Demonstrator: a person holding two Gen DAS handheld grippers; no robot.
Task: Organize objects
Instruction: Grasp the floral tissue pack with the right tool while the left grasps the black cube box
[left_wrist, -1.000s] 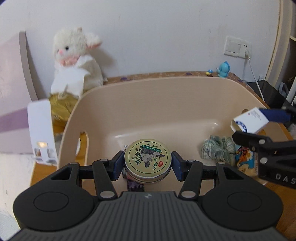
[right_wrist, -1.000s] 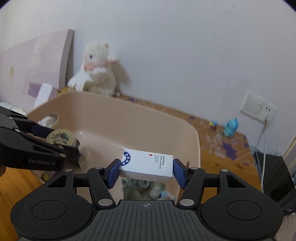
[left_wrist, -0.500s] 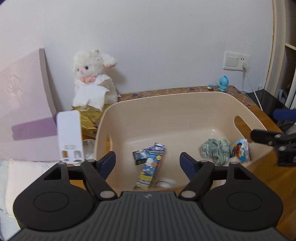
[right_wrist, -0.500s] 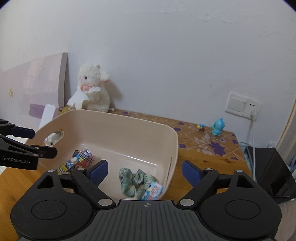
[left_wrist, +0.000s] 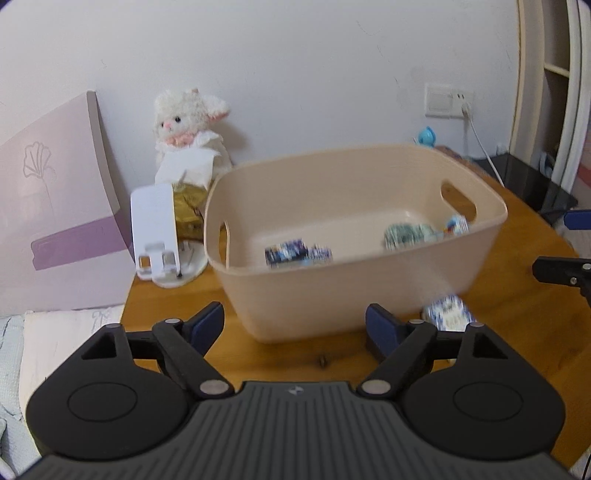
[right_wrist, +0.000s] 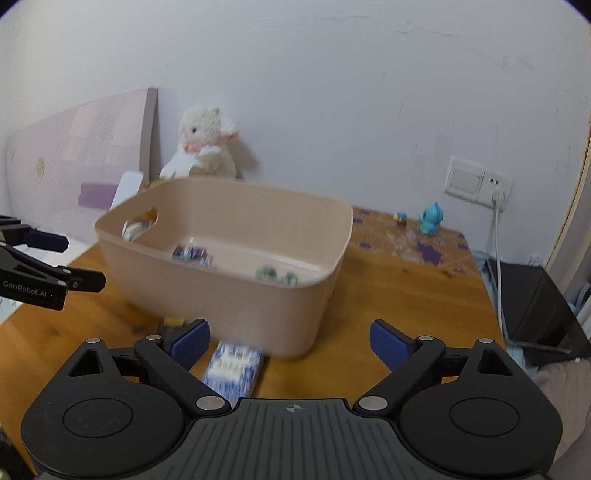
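A beige plastic bin (left_wrist: 354, 295) (right_wrist: 229, 306) stands on the wooden table. Inside lie blue snack packets (left_wrist: 295, 253) (right_wrist: 192, 254), a green scrunchie (left_wrist: 404, 232) (right_wrist: 271, 273) and a small carton (left_wrist: 456, 223). A blue-and-white packet (left_wrist: 447, 314) (right_wrist: 234, 365) lies on the table in front of the bin. My left gripper (left_wrist: 295, 326) is open and empty, in front of the bin. My right gripper (right_wrist: 290, 341) is open and empty, also in front of it.
A white plush lamb (left_wrist: 188, 147) (right_wrist: 207, 147) sits against the wall behind the bin. A white phone stand (left_wrist: 157, 236) and a pink board (left_wrist: 55, 229) stand at left. A blue figurine (right_wrist: 428, 219) and a wall socket (right_wrist: 478, 181) with a cable are at right.
Both grippers opened, letting go of the round tin and the white box over the bin, then pulled back and away. The bin now lies farther ahead.
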